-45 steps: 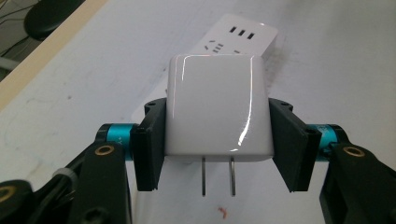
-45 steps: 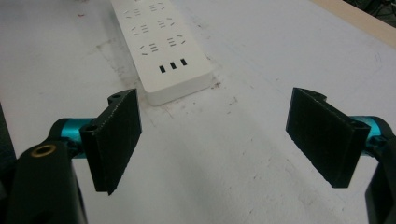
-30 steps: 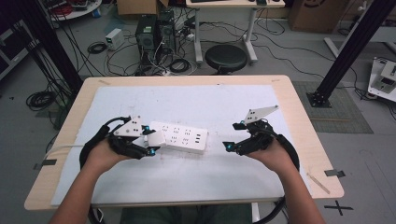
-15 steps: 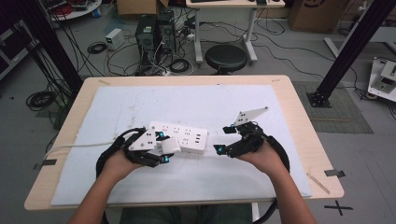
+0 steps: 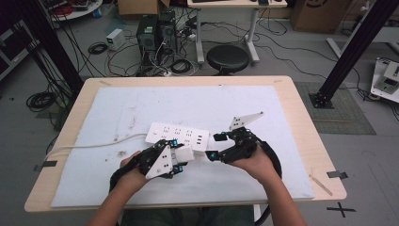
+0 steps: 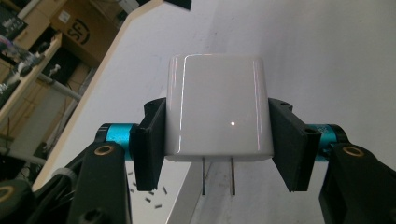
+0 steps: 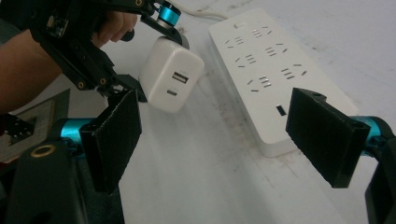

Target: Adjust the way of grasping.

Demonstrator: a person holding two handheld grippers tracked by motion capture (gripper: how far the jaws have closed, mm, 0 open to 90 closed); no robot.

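Now: left claw (image 6: 217, 140) clamps one charger (image 6: 218, 112); right claw (image 7: 224, 140) apart; one power strip (image 5: 178, 136).

The charger (image 6: 218, 108) is glossy white with two silvery prongs. The power strip (image 5: 178, 135) and its cord (image 5: 89, 145) are white too. Both claws have black jaws with turquoise fittings. A pale, smudged mat (image 5: 141, 106) covers the light wooden surface (image 5: 308, 122).

A round black stool (image 5: 228, 58) stood on the floor behind the wooden table (image 5: 306, 122). Two dark computer boxes (image 5: 159, 32) sat near it, with cables (image 5: 42, 100) lying around and a cardboard box (image 5: 310, 14) far back
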